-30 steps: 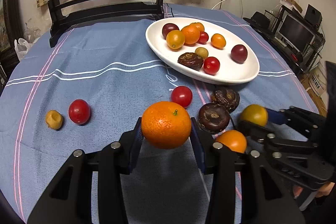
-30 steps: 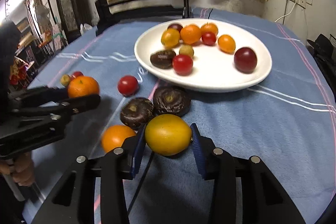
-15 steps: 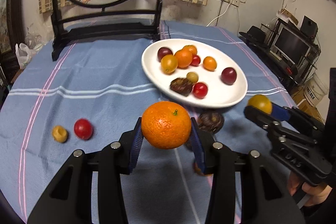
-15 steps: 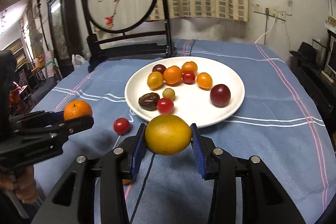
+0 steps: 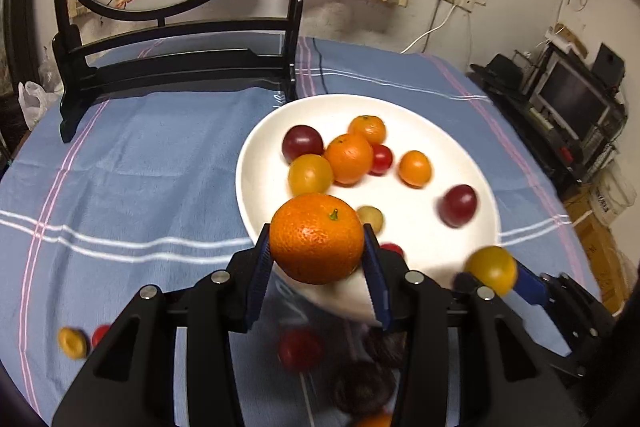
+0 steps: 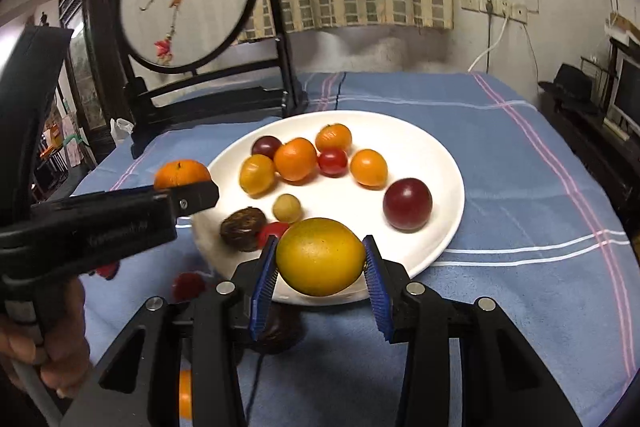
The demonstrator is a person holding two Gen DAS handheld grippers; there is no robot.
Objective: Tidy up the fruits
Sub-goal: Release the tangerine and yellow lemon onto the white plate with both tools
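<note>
Two grippers, two fruits, both aloft over the near rim of the white plate (image 6: 448,163). The left gripper (image 5: 318,259) clamps an orange tangerine (image 5: 316,238) between its blue pads, green stem nub at about one o'clock on the fruit, hanging above the plate's seven o'clock edge. The right gripper (image 6: 320,269) grips a yellow-orange fruit (image 6: 320,257) (lemon-shaped, hard to name) over the plate's six o'clock rim.

On the plate in the right wrist view: a dark red plum (image 6: 407,203) at four o'clock, a cluster of orange fruits (image 6: 295,159) up toward eleven and twelve, a small pale fruit (image 6: 287,207) near centre, and a wrinkled brown fruit (image 6: 243,229) at eight o'clock. A red tomato (image 6: 273,229) beside it is half hidden behind the right gripper's pad.

Off the plate things get murky. In the left wrist view a blurred red tomato (image 5: 300,349) and dark wrinkled fruits (image 5: 362,391) show only between the gripper's arms, smeared by motion, and an orange sliver at six o'clock is cut off by the frame. At eight o'clock a small yellow fruit (image 5: 72,343) lies on the blue tablecloth (image 5: 140,167), with a red one beside it mostly covered by the gripper body.

A person's hand (image 6: 60,359) holds the left gripper's handle, cut off at the left edge of the frame.
</note>
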